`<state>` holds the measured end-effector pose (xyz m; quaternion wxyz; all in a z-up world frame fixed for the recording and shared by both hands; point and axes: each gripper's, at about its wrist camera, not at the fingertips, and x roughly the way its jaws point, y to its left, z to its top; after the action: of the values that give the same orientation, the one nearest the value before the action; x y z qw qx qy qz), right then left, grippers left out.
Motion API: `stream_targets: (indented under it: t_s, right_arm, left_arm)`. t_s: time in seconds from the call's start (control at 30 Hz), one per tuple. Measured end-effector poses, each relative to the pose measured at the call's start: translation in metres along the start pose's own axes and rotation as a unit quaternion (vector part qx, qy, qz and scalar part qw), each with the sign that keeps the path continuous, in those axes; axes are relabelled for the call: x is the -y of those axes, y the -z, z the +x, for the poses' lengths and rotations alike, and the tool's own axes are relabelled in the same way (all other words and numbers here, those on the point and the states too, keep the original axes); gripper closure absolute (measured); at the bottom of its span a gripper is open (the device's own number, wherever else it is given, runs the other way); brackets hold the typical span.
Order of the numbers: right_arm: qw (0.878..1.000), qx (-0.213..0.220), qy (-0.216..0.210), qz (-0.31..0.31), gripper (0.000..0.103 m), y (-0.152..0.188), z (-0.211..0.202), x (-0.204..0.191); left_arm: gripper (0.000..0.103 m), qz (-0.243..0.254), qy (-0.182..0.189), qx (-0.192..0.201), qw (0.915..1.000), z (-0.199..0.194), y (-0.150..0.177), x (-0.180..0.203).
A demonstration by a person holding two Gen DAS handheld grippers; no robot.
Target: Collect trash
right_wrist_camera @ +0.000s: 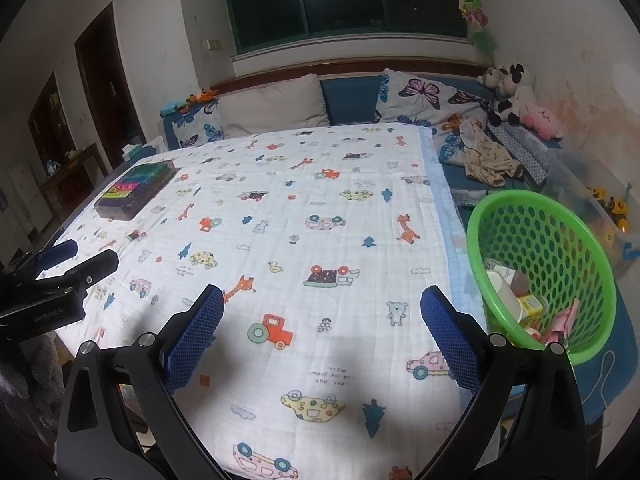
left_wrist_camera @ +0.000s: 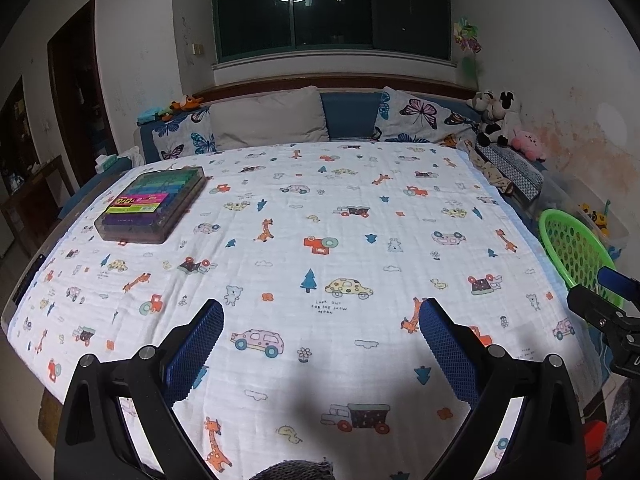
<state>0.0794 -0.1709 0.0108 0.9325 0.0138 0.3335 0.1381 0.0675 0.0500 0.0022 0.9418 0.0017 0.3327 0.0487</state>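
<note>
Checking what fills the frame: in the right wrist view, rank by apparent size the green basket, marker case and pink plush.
1. green basket, also nearest the camera
2. marker case
3. pink plush, farthest, so real size is unsure

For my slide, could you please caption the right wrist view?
Open right gripper above a printed blanket, beside a green basket holding trash.

Basket (right_wrist_camera: 536,216) right of the blanket (right_wrist_camera: 304,248) – trash (right_wrist_camera: 528,304) inside, marker case (right_wrist_camera: 134,190) on its far-left corner
</note>
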Motion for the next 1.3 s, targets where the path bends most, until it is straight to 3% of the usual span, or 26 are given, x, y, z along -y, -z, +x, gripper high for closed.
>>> stream_targets:
  t_s: [1.3]
  right_arm:
    - [1.000, -0.001, 0.019, 0.003, 0.005, 0.003, -0.003, 0.007]
  left_arm:
    - [0.008, 0.020, -0.004, 0.005, 0.9998, 0.000, 0.002, 0.020]
